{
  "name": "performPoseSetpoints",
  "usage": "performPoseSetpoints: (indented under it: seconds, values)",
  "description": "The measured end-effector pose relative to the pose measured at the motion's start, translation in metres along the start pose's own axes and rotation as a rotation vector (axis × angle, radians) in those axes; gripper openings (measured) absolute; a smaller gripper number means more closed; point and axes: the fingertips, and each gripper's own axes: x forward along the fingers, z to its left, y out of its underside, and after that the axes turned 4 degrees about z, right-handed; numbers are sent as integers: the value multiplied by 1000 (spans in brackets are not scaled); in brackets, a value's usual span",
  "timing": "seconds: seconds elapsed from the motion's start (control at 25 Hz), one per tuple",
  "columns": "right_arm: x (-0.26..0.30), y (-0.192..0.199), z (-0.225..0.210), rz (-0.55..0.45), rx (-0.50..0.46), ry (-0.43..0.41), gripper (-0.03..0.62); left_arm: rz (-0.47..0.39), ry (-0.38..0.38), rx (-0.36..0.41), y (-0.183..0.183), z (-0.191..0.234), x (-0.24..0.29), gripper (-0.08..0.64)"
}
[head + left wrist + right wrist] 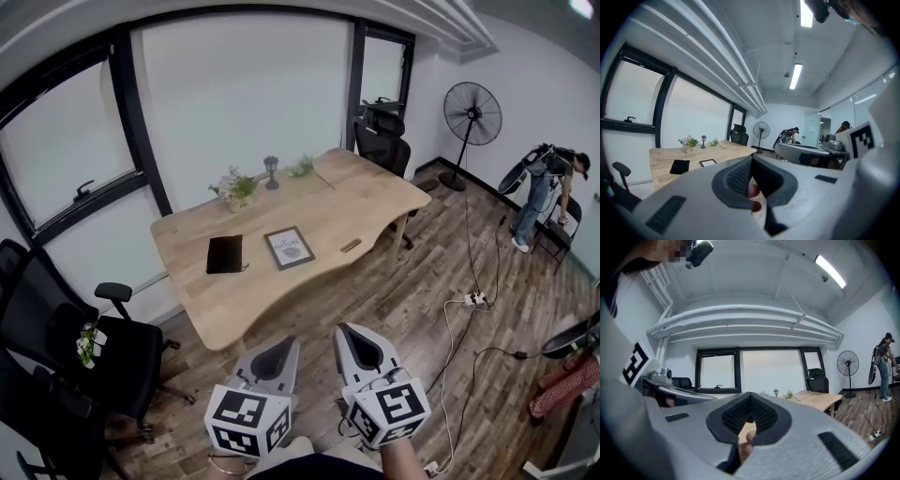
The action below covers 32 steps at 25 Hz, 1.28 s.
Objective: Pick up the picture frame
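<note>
Head view of an office, looking down past two hand-held grippers at the bottom edge. The left gripper (279, 354) and right gripper (359, 349) hang side by side above the wooden floor, each with its jaws pressed together and holding nothing.

The frame (289, 247) lies flat near the front edge of the tabletop (375, 202), well apart from both grippers. The task looks barely begun: the approach, the opening of the jaws and the grasp are all left.

Just left of the frame lies a black pouch (225, 254). A plant (236, 187) and a little lamp (271, 172) stand toward the far edge. A black chair (112, 347) stands by the tabletop's left corner, off the direct line to the frame. A fan (472, 114), floor cables (473, 300) and a person (548, 192) are at the far right.
</note>
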Motion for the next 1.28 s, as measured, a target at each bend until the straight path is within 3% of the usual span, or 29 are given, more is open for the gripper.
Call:
performPoseSetpoints:
  seconds: [0.8, 1.28]
  values:
    - [32, 14, -9, 51, -28, 24, 2, 33, 39, -30, 7, 20, 29, 3]
    - [73, 10, -42, 42, -23, 13, 2, 33, 26, -26, -8, 40, 75, 3]
